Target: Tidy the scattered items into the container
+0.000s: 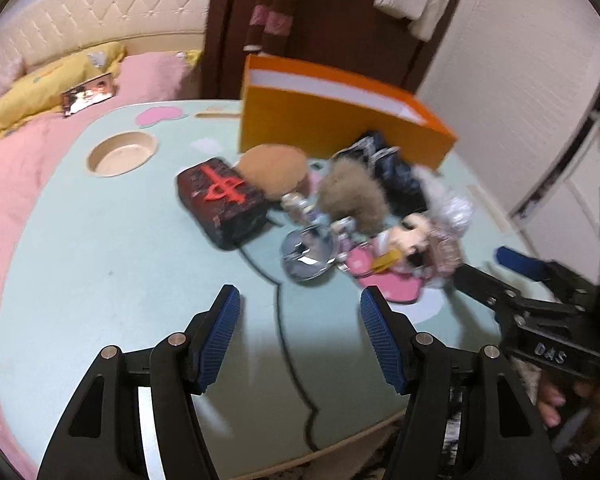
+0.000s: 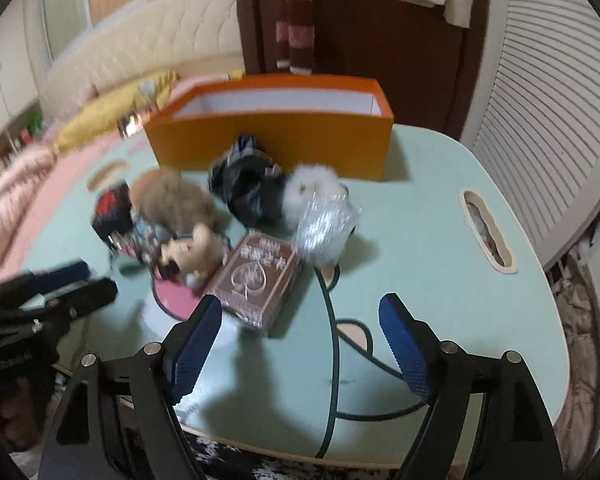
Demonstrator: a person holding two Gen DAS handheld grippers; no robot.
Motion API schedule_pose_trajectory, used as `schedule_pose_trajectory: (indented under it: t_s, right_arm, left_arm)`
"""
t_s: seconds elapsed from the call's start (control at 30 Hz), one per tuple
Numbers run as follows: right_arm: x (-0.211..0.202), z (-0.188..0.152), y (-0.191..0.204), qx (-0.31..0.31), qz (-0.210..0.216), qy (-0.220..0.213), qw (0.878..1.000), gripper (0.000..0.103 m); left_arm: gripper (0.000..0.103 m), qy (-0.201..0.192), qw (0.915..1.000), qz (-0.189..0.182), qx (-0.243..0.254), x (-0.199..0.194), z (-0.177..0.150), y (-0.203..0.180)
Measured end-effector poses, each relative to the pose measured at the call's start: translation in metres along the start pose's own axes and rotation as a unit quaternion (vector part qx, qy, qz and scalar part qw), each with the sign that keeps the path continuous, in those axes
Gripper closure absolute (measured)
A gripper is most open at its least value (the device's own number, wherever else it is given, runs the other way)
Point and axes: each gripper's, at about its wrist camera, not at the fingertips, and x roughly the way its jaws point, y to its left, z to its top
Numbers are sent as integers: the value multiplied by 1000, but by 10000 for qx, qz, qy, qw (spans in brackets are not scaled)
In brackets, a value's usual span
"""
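Lining up on the card box is judged to be the step in hand: the right gripper is being held low over the near edge of the bench, its jaws standing well apart with nothing between them. No earlier view is supplied. The card box is lying flat just beyond the left blue pad, near the middle of the bench, with a clear crinkled packet touching its far right corner and a small figurine just beside its left edge.

The left gripper is being held over bare bench on the near left, its jaws likewise apart and empty. The remaining clutter is being noted in a heap between the grippers and the orange container, which is standing open at the far side: a dark red-marked pouch, a brown fluffy toy, a black bag, a white fluffy toy.

For a sound grasp, the jaws are best being centred across the box's narrower sides, so that the packet and figurine are not being caught. Both views are blurred; finer contact cannot be judged.
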Motion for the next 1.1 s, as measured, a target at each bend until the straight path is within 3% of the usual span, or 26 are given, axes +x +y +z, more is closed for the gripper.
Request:
schedule_pose_trajectory:
  t_s: [0.13, 0.2, 0.3, 0.33, 0.43, 0.47, 0.57, 1.1]
  right_arm:
    - [8, -3, 1, -34, -34, 208, 9998, 20]
    - [14, -7, 1, -14, -10, 376, 9993, 18]
    - [13, -7, -2, 24, -17, 406, 9992, 9]
    - [15, -7, -3, 31, -35, 458, 9989, 0]
    - [16, -9, -5, 12, -4, 454, 9990, 0]
    - [16, -9, -5, -1, 0, 433, 9991, 0]
    - [15, -10, -8, -30, 36, 382, 9993, 0]
    - [17, -11, -2, -37, 61, 378, 9993, 0]
  left_arm:
    - [39, -33, 9997, 248, 78, 2, -2, -2]
    - [30, -10, 9992, 378, 112, 2, -3, -4]
    - [23, 4, 9989, 443, 152, 3, -4, -5]
    - [19, 19, 9987, 474, 197, 5, -5, -6]
    - [16, 95, 9960, 766, 446, 11, -6, -14]
    - [9, 139, 9943, 914, 535, 13, -6, -17]
    - [1, 190, 9938, 992, 456, 17, -7, -16]
    - [0, 191, 9938, 985, 484, 15, -7, -16]
